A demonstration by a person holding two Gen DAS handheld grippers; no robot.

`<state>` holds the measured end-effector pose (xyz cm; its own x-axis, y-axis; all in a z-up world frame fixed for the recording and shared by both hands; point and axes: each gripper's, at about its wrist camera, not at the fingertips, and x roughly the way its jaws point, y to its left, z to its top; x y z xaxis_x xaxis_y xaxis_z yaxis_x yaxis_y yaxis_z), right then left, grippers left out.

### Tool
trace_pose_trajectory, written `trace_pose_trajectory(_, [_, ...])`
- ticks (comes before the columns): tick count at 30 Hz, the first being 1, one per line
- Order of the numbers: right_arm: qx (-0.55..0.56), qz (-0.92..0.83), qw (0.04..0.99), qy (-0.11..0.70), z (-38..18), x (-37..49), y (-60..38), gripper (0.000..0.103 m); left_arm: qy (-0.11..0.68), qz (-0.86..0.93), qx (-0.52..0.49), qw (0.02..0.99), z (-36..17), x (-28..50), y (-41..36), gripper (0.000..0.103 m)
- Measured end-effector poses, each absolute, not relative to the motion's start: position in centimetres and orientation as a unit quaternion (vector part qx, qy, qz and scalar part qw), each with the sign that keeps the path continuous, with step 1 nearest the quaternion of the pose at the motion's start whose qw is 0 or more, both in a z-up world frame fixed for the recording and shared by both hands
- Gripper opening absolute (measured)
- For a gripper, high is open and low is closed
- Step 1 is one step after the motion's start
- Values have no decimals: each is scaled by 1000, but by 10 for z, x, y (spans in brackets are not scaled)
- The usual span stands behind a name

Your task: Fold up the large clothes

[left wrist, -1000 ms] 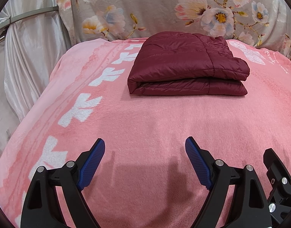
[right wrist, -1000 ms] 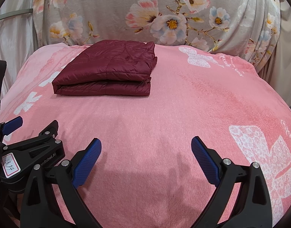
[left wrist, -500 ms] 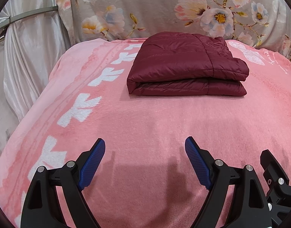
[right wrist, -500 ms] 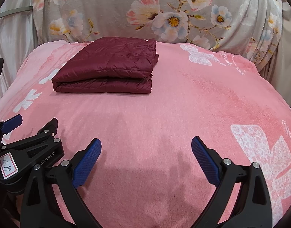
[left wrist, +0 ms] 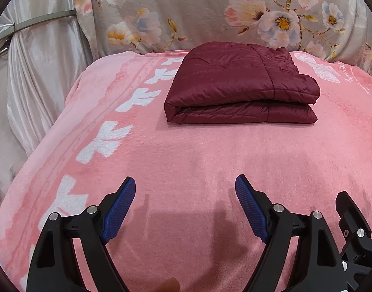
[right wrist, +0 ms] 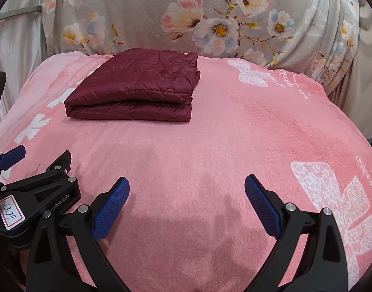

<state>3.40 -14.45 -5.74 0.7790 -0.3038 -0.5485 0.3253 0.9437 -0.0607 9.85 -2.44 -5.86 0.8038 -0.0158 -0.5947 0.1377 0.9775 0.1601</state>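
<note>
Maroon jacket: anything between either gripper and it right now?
Nothing visible. Only bare pink blanket lies between the left gripper and the folded maroon jacket, and likewise ahead of the right gripper. Both sets of jaws hold nothing; the left jaws are closing slightly.

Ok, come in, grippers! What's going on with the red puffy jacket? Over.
Left gripper empty, jaws wide but closing; right gripper open, empty. Maroon quilted jacket folded flat on pink fleece blanket, untouched. Nothing in the way.

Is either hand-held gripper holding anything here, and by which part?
Nothing is held. Left hand-held gripper and right hand-held gripper are open over the blanket; the folded jacket lies untouched.
</note>
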Motion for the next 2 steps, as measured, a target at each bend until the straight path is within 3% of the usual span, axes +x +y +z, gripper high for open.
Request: trace_pose_trajectory(2, [17, -169, 943, 287, -57, 35, -144, 93, 309, -41, 97, 945, -59, 98, -24, 79])
